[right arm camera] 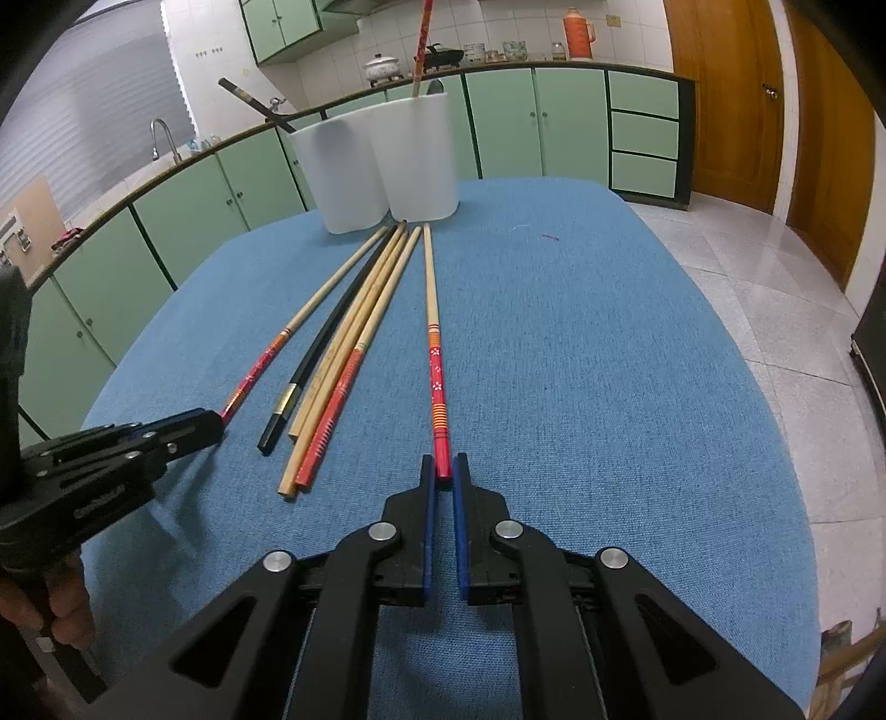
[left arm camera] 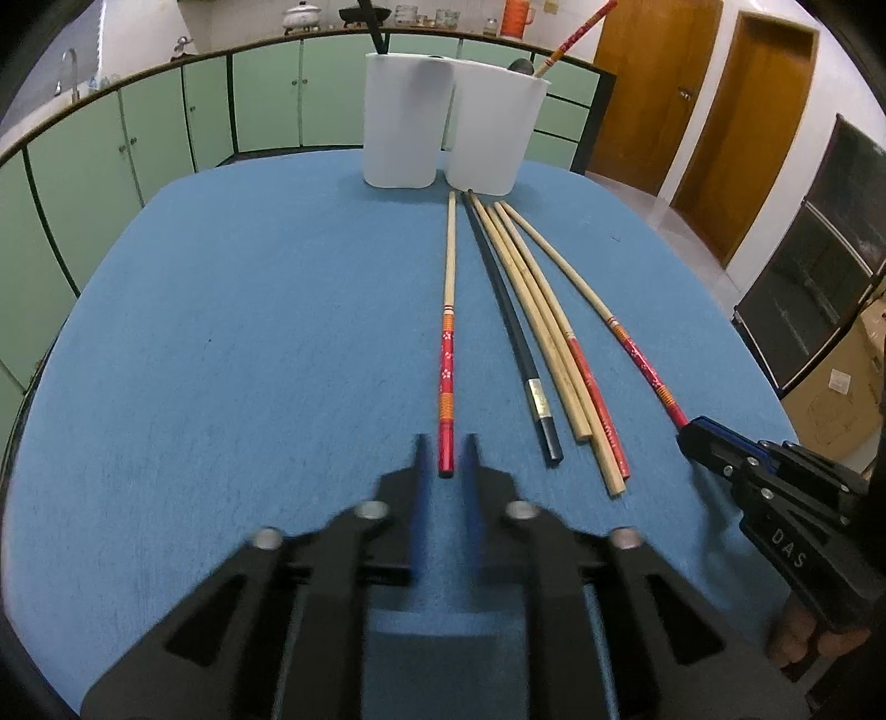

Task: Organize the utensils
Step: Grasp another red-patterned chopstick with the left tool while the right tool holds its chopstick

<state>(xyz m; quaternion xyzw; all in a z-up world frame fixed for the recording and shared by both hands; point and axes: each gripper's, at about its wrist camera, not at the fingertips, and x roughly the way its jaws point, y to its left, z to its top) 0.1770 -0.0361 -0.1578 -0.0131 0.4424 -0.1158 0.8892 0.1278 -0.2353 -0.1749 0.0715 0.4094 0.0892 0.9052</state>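
Note:
Several chopsticks lie side by side on the blue table (left arm camera: pixel 221 332). My left gripper (left arm camera: pixel 446 443) stands open, with the red flowered end of the leftmost chopstick (left arm camera: pixel 448 310) between its fingertips and a gap on each side. My right gripper (right arm camera: pixel 442 465) is shut on the red end of the rightmost chopstick (right arm camera: pixel 434 360). Each gripper shows in the other view: the right gripper (left arm camera: pixel 684 432) low on the right, the left gripper (right arm camera: pixel 216 423) low on the left. Between the two lie a black chopstick (left arm camera: pixel 501 293), plain wooden ones and a red-ended one.
Two white containers (left arm camera: pixel 398 122) (left arm camera: pixel 493 127) stand at the table's far edge, just past the chopstick tips. A red patterned chopstick (left arm camera: pixel 576 39) leans in the right one, a dark utensil in the left. Green cabinets lie beyond; brown doors and tiled floor are to the right.

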